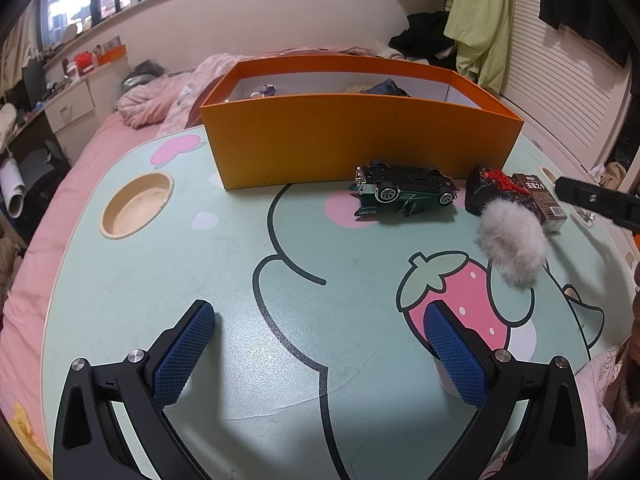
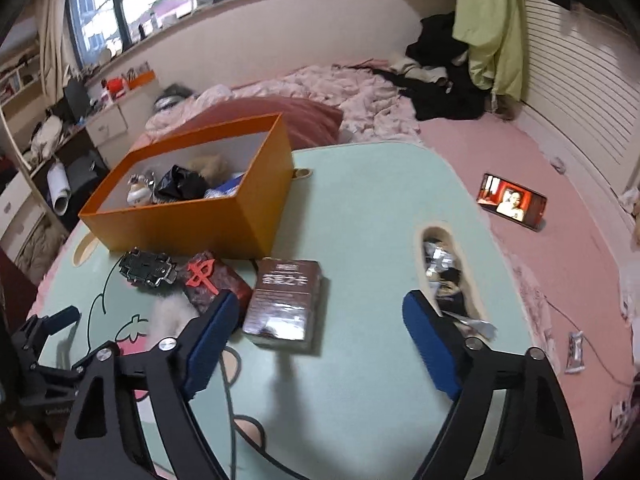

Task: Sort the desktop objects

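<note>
An orange box (image 1: 352,140) stands at the back of the mint table (image 1: 200,280) and holds several items; it also shows in the right wrist view (image 2: 192,220). In front of it lie an overturned green toy car (image 1: 404,194) (image 2: 146,270), a dark block with a red character (image 1: 496,192) (image 2: 212,280), a grey fur ball (image 1: 514,244) (image 2: 172,314) and a brown carton (image 1: 542,200) (image 2: 286,302). My left gripper (image 1: 320,316) is open and empty, well short of the car. My right gripper (image 2: 320,308) is open and empty, with the carton just ahead between its fingers.
A round cup recess (image 1: 136,210) sits at the table's left. A slot (image 2: 448,272) with foil wrappers is at the right edge. The table stands on a pink bed (image 2: 560,260) with a lit phone (image 2: 512,202) and rumpled bedding (image 2: 352,96).
</note>
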